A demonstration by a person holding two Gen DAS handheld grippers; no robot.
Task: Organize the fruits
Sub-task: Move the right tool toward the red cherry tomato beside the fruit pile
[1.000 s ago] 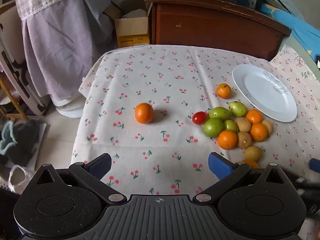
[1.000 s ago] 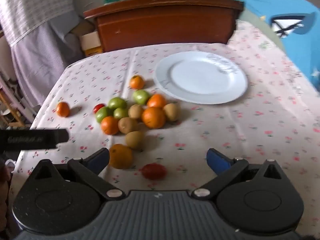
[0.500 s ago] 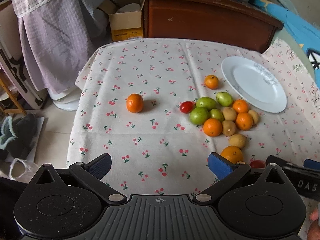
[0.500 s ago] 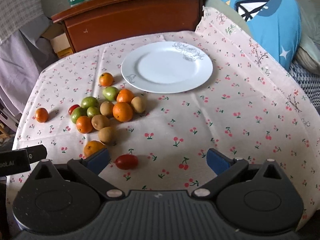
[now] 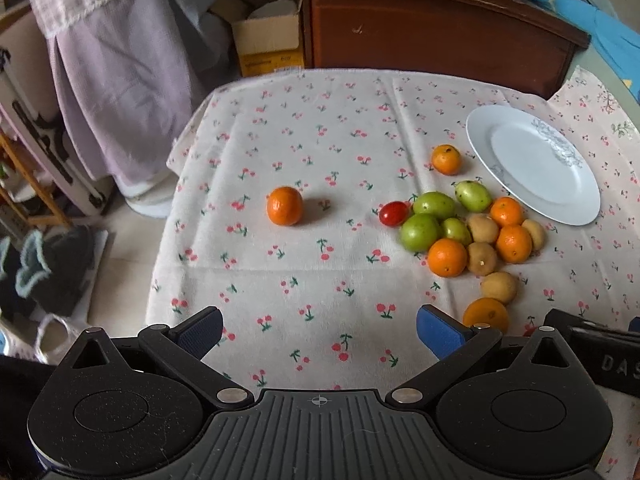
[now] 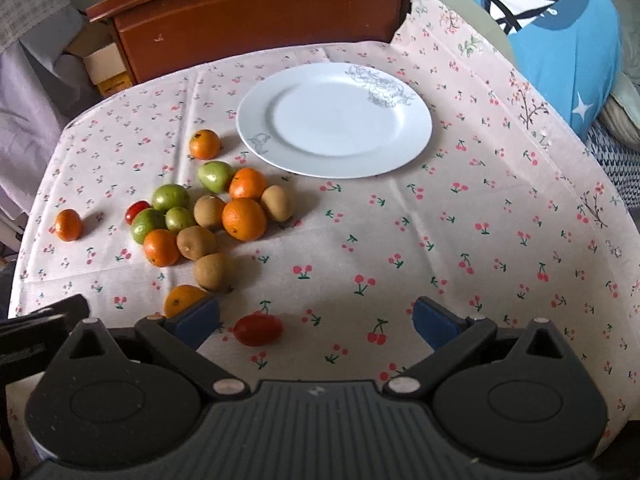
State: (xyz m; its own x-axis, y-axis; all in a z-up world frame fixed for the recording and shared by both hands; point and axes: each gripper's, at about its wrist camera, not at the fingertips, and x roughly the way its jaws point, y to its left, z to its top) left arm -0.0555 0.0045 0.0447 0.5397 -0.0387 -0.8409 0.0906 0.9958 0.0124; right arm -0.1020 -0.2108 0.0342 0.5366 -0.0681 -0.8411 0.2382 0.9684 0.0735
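Right wrist: red tomato (image 6: 258, 330) between spread right claw (image 6: 316, 322) tips

Fruit cluster (image 6: 208, 216) crowds plate (image 6: 408, 152) left side; cloth right of plate open.

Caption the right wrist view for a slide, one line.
Open right gripper above cherry-print tablecloth, red tomato between its fingers, mixed fruit pile left, empty white plate beyond.

Oranges (image 6: 244, 219), green fruits (image 6: 171, 197), brown kiwis (image 6: 196, 243) and red tomatoes (image 6: 258, 330) are lying clustered beside an empty white plate (image 6: 334, 120).
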